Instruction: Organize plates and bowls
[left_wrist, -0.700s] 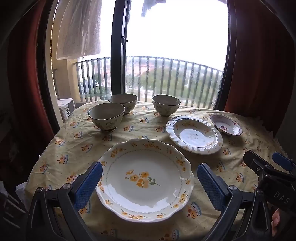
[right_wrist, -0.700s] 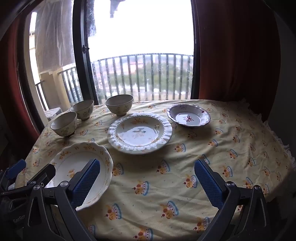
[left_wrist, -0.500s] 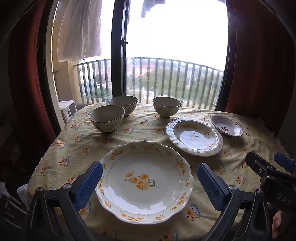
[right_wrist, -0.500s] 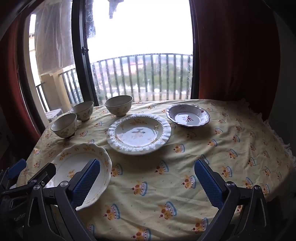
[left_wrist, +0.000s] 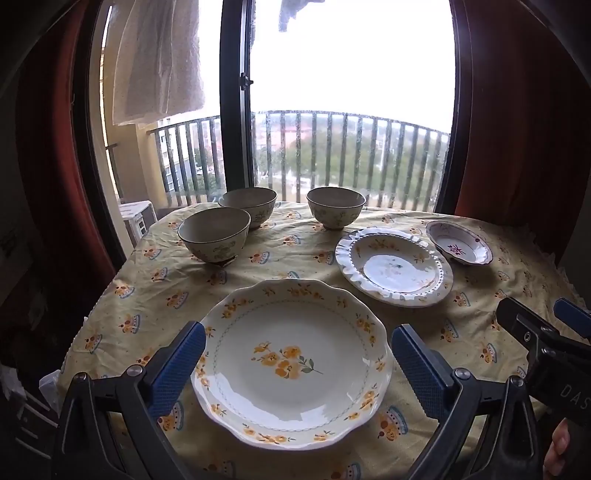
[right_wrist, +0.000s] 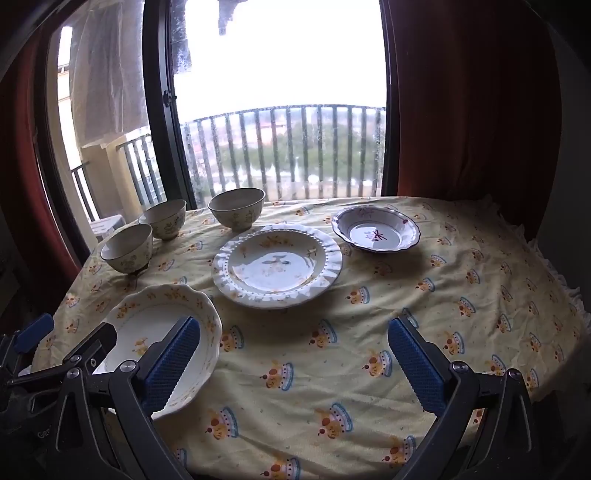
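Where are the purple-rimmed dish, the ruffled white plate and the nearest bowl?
purple-rimmed dish (right_wrist: 376, 229): right wrist view, on its flat centre.
ruffled white plate (right_wrist: 277, 266): right wrist view, on its glossy well.
nearest bowl (left_wrist: 214, 233): left wrist view, on its inner wall.

Wide-spread right gripper (right_wrist: 293, 363) above yellow tablecloth (right_wrist: 461, 295), ruffled plate (right_wrist: 277, 266) and three bowls (right_wrist: 236, 208) beyond

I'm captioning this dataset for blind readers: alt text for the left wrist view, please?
The open left gripper frames a scalloped yellow-flowered plate on a yellow tablecloth. Beyond stand three bowls, a frilled plate and a small purple-trimmed dish, before a balcony window.
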